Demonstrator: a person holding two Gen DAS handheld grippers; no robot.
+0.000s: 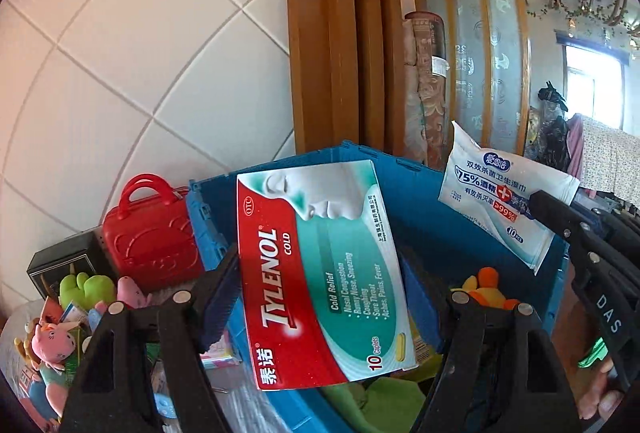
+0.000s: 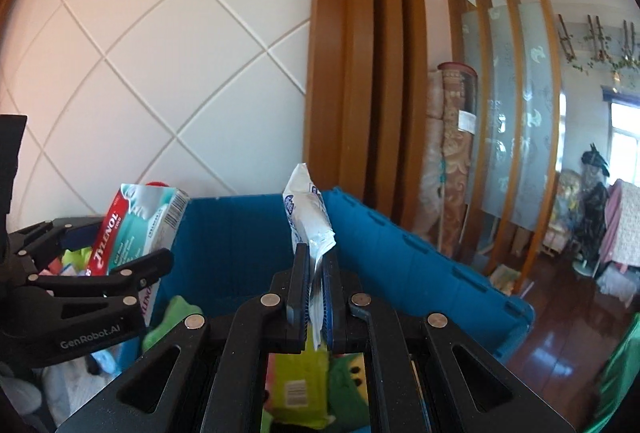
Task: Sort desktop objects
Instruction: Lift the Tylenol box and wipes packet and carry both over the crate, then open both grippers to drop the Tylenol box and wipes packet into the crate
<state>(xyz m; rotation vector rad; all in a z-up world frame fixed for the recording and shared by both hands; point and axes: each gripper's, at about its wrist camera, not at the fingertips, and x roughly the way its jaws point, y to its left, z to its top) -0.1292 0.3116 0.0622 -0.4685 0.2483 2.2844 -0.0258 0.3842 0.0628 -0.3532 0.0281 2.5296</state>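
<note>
At frame centre, a red-and-teal cardboard Tylenol box (image 1: 320, 273) is pinched by the left hand-held gripper (image 1: 320, 285), while a white plastic wet-wipe packet (image 2: 310, 229) is clamped by the right hand-held gripper (image 2: 316, 289) before a blue plastic crate (image 2: 420, 265).

The Tylenol box (image 1: 320, 273) hid the right pad of the left claw (image 1: 322, 275) and much of the blue crate (image 1: 432, 201) floor behind it. The wet-wipe pack (image 1: 500, 201) had its right corner covered by the right claw (image 1: 538, 207). In the right wrist view, the pack's (image 2: 310, 221) lower part sat buried between the pads. The yellow-green packet (image 2: 296, 389) beneath was half hidden, its print too blurred to read. The toys (image 1: 52, 345) at left ran off the lens edge
</note>
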